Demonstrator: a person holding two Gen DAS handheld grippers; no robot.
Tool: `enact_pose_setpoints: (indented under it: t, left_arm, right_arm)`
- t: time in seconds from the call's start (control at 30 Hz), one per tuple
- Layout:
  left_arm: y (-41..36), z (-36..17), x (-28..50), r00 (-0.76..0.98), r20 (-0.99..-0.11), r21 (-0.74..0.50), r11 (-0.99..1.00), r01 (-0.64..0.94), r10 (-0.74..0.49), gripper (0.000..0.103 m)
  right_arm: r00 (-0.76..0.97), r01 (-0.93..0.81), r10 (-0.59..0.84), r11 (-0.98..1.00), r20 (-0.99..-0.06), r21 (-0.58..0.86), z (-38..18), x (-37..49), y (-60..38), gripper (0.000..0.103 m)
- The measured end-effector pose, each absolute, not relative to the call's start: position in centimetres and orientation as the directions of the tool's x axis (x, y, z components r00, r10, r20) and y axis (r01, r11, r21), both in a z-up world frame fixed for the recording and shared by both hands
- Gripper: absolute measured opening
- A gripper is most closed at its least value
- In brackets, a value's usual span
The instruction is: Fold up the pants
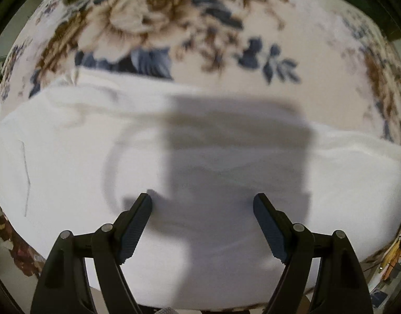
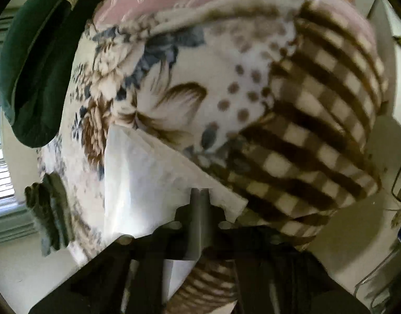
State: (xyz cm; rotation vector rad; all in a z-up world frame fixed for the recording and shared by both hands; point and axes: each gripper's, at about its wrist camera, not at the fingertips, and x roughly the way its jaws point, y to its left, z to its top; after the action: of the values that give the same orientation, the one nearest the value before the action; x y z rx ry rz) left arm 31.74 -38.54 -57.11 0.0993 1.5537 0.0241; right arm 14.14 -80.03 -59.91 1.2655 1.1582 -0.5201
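Observation:
White pants (image 1: 77,172) lie spread across a bed with a flowered blanket (image 1: 153,18). My left gripper (image 1: 202,204) is open just above the white cloth, its shadow falling on it, and holds nothing. In the right wrist view my right gripper (image 2: 200,192) is shut on an edge of the white pants (image 2: 137,172) and holds that part lifted, so the cloth hangs in a sheet in front of the camera.
A brown checked blanket (image 2: 318,136) covers the bed's right part. A dark green cushion (image 2: 30,65) sits at the upper left and a dark cloth (image 2: 51,209) at the left edge. The floor (image 2: 25,269) shows beyond the bed.

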Motion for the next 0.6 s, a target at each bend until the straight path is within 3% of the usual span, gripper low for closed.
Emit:
enact_pose_setpoints:
  t: [0.1,0.17,0.23,0.27,0.3,0.43,0.47,0.5,0.6]
  left_arm:
    - [-38.2,-58.7,32.1,-0.012,-0.997,0.079,0.996,0.031,0.080,0.086]
    - [-38.2,-59.1,32.5,-0.019,-0.997,0.079,0.997,0.025,0.080,0.092]
    - [-38.1,-59.5,32.8,-0.028,-0.997,0.067,0.998,0.015,0.068,0.100]
    - [-37.7,-59.8,32.7,-0.032,-0.998,0.061,0.998,0.011,0.061,0.102]
    - [-37.6,-60.0,32.7,-0.035,-0.998,0.058,0.998,0.010,0.058,0.103]
    - [-37.7,-60.3,32.8,-0.042,-0.997,0.065,0.998,0.016,0.066,0.103]
    - [-37.8,-60.2,32.8,-0.043,-0.997,0.065,0.998,0.016,0.065,0.103]
    - [-38.0,-60.3,32.8,-0.045,-0.997,0.064,0.998,0.016,0.065,0.103]
    - [-37.7,-59.9,32.6,-0.041,-0.997,0.058,0.998,0.017,0.058,0.103]
  right_arm:
    - [0.332,0.880,0.125,0.316,-0.935,0.355,-57.5,12.7,-80.7,0.000]
    - [0.398,0.860,0.197,0.260,-0.896,0.439,-57.9,12.0,-81.4,0.001]
    - [0.457,0.827,0.338,0.179,-0.823,0.533,-59.2,11.9,-81.2,0.017]
    - [0.452,0.823,0.370,0.177,-0.812,0.540,-59.6,12.2,-81.0,0.036]
    - [0.456,0.811,0.399,0.181,-0.796,0.556,-60.1,12.6,-80.6,0.044]
    - [0.414,0.835,0.459,0.152,-0.786,0.528,-63.3,13.6,-79.3,0.042]
    - [0.439,0.836,0.428,0.127,-0.790,0.533,-63.5,13.4,-79.1,0.014]
    - [0.438,0.838,0.400,0.142,-0.805,0.527,-63.3,13.4,-79.0,0.008]
    - [0.432,0.838,0.302,0.212,-0.850,0.502,-60.8,13.4,-78.1,0.007]
